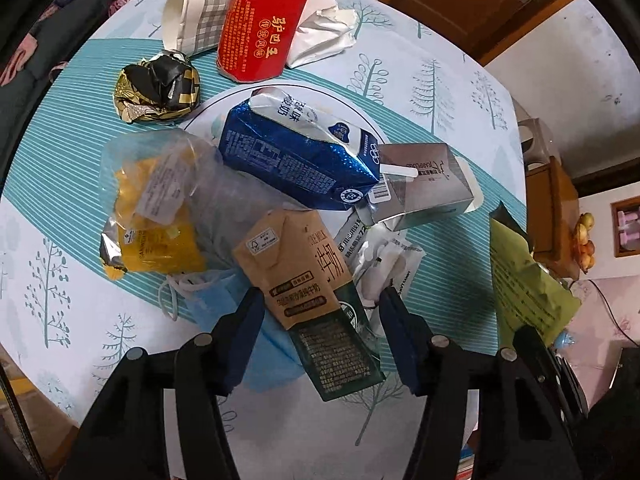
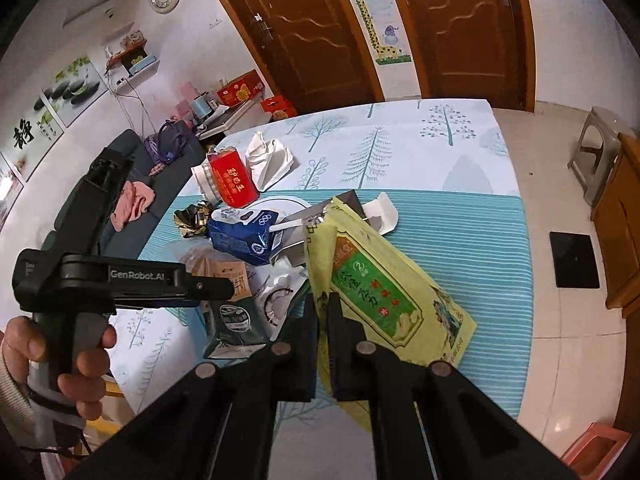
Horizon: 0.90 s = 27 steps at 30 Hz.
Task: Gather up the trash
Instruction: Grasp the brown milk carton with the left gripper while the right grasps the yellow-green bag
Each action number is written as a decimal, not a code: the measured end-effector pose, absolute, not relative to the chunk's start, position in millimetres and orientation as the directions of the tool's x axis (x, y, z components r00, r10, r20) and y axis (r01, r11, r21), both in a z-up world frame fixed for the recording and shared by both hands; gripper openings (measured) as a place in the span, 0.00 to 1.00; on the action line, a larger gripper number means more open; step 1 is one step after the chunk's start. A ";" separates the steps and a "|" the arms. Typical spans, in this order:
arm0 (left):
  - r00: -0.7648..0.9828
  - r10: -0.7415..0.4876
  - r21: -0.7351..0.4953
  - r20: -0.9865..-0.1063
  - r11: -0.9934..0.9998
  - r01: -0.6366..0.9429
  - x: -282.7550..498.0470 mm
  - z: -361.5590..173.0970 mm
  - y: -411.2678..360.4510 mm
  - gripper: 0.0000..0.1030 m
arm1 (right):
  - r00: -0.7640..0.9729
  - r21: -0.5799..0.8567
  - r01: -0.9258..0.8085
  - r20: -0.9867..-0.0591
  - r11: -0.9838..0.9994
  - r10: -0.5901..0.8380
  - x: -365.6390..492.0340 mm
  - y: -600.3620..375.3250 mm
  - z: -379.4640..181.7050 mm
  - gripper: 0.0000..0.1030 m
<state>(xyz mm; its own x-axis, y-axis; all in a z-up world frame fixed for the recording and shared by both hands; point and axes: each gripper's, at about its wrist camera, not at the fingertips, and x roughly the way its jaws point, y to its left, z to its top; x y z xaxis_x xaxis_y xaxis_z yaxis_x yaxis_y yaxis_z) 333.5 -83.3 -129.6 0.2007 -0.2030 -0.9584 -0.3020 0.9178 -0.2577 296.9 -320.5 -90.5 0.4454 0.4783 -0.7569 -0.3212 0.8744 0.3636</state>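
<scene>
A heap of trash lies on the tree-print tablecloth (image 1: 420,80). My left gripper (image 1: 320,304) points down over it, jaws closed on the sides of a brown and green milk carton (image 1: 304,280). Its side also shows in the right wrist view, left gripper (image 2: 224,284) over that carton (image 2: 228,320). My right gripper (image 2: 322,308) is shut on a yellow-green packet (image 2: 372,280), held above the table; the same packet (image 1: 528,280) shows at the right of the left wrist view. A blue milk carton (image 1: 296,160) with a straw lies on a white plate (image 1: 224,100).
Around the plate lie a red box (image 1: 260,36), a checked paper cup (image 1: 196,20), crumpled white paper (image 1: 320,32), a black-gold wrapper (image 1: 156,88), a silver box (image 1: 420,184), a yellow packet in clear plastic (image 1: 156,220) and a blue face mask (image 1: 224,292). A stool (image 2: 596,148) stands beyond the table.
</scene>
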 end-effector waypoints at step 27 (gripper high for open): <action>0.203 -0.130 -0.184 -0.971 0.942 -0.279 348.8 -136.2 -109.7 0.35 | 0.377 0.460 -0.322 -0.740 0.828 0.558 293.0 -321.7 -94.4 0.04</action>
<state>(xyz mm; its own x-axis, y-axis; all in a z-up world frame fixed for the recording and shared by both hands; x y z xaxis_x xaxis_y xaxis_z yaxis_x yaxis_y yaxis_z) 348.8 -109.7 -136.2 0.2029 -0.1298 -0.9706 -0.2790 0.9424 -0.1844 293.0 -321.7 -94.4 0.3770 0.5576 -0.7396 -0.3224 0.8276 0.4595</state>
